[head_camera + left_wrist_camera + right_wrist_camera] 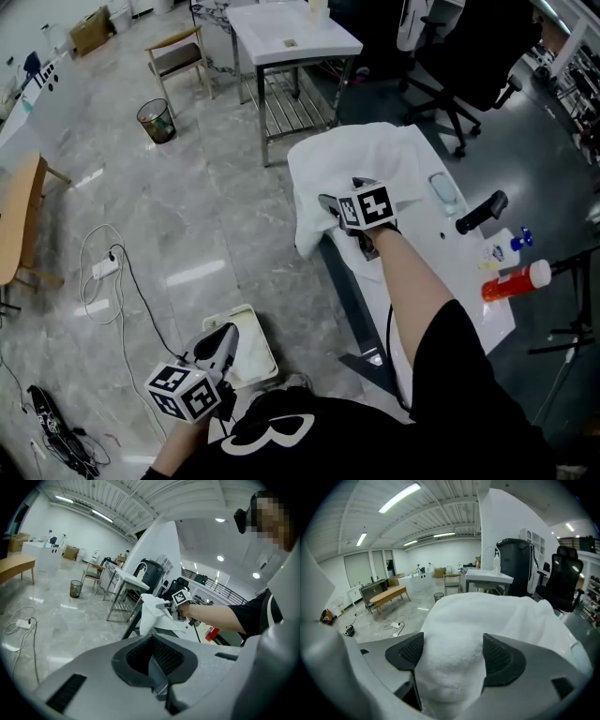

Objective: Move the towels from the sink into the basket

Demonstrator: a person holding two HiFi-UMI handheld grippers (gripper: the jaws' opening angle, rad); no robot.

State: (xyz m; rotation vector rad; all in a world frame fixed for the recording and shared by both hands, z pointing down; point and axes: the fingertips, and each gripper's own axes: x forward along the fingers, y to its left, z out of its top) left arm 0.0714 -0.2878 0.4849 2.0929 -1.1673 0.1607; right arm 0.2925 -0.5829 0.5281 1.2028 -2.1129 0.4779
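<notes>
A white towel (pixel 349 161) lies bunched over the left end of the white sink counter (pixel 441 246) and hangs down over its edge. My right gripper (pixel 349 212) is shut on the towel's near side. In the right gripper view a thick fold of towel (pixel 487 620) fills the gap between the pads of the right gripper (pixel 452 656). My left gripper (pixel 221 343) is low at the left, shut and holding nothing, just over a white basket (pixel 266 352) on the floor. In the left gripper view the left gripper (pixel 157 662) points toward the towel (pixel 150 613).
On the counter are a black faucet handle (pixel 481 212), a red bottle (pixel 516 278) and a small blue-capped bottle (pixel 507 246). Beyond stand a white table (pixel 291 37), a wooden chair (pixel 178 56), a mesh wastebasket (pixel 156 120) and an office chair (pixel 469 66). A power cable (pixel 105 268) lies on the floor.
</notes>
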